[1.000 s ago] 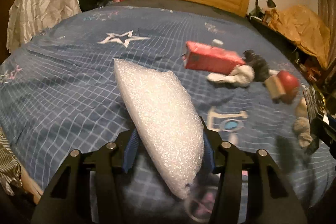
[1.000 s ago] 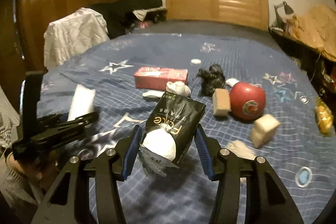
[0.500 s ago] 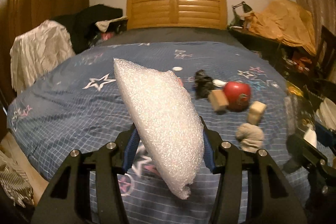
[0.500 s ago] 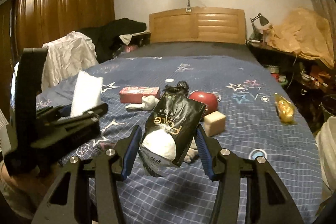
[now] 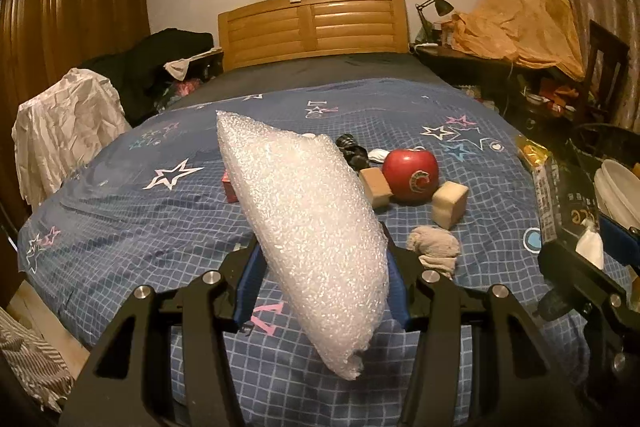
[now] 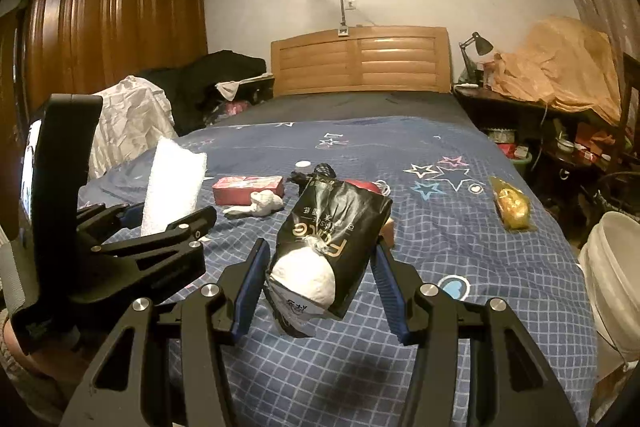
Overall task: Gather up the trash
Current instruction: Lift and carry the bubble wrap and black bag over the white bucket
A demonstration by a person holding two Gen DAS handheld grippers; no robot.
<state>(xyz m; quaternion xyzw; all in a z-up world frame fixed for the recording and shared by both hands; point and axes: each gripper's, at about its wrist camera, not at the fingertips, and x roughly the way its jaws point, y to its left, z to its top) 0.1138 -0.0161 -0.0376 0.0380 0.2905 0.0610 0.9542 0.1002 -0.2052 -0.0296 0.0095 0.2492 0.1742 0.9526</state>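
Holding trash in both hands, you face a bed (image 5: 120, 227) with a blue checked cover printed with stars. Your left gripper (image 5: 320, 283) pinches a white bubble-wrap wad (image 5: 304, 219) between its blue pads; the wad slants up to the left and hangs clear of the cover. Your right gripper (image 6: 320, 291) clamps a black packet (image 6: 336, 227) with a white lump bulging from its lower end, also lifted off the bed.

Other things lie on the cover beyond the grippers. A red apple (image 5: 410, 175) sits mid-bed, with one tan block (image 5: 376, 187) touching its left side and a second block (image 5: 450, 199) just to its right. A beige rag (image 5: 434, 247) lies near the second block, closer to you. A red box (image 6: 248, 189) lies to the left, with a white crumpled piece (image 6: 262, 203) against its near edge. A yellow wrapper (image 6: 510, 207) lies near the bed's right edge. A white bucket (image 6: 612, 275) stands beside the bed at the right. A wooden headboard (image 6: 360, 63) closes the far end.
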